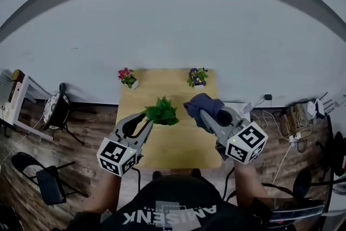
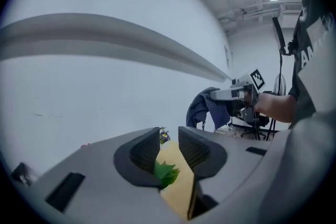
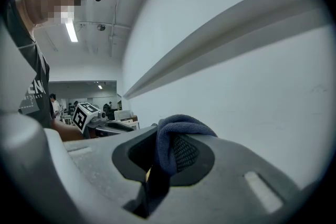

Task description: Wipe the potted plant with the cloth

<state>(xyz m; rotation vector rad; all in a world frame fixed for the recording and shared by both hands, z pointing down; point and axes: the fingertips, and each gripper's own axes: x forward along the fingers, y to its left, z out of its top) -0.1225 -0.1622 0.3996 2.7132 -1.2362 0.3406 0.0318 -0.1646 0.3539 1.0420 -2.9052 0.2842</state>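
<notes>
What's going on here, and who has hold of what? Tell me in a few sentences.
A person stands at a wooden table with a gripper in each hand. The right gripper has its jaws clamped on a dark blue cloth. The left gripper has its jaws apart, gripping nothing; a green plant shows through the gap. Cloth and plant are apart. A pink-flowered pot and a purple-flowered pot sit at the table's far end.

Light: bright and even, from a ceiling tube light [image 3: 71, 31].
Shadows: faint, soft.
Edges: strong fisheye bending, black rounded corners.
Focus: near foregrounds slightly soft.
</notes>
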